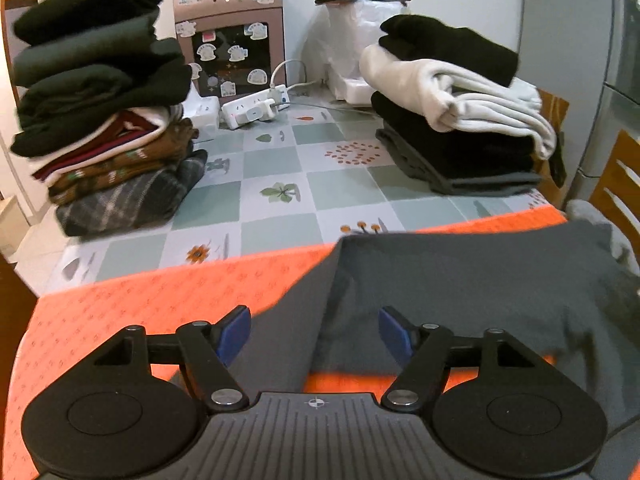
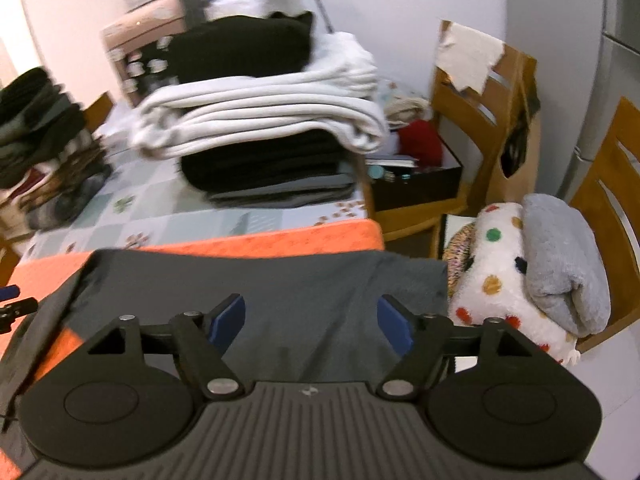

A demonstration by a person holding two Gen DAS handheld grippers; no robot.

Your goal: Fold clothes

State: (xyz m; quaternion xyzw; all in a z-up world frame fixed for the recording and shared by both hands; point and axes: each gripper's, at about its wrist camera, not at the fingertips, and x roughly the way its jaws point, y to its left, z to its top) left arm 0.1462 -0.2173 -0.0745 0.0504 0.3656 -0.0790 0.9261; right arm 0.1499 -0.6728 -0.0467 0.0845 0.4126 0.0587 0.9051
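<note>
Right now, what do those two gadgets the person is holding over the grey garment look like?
Both look alike. The left gripper and right gripper each have a ribbed dark-grey body with a small crosshair mark, two round black discs at the sides, black linkage arms with silver rivets, and two blue finger pads. No cables, sleeves or hands show in either view.

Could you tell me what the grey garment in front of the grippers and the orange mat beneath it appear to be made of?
The grey garment looks like a soft, matte knit fabric, perhaps cotton jersey: it drapes in gentle folds and shows no sheen. The orange mat seems a textured woven or quilted cloth, with a small repeating pattern across it; the exact fibre cannot be told.
</note>
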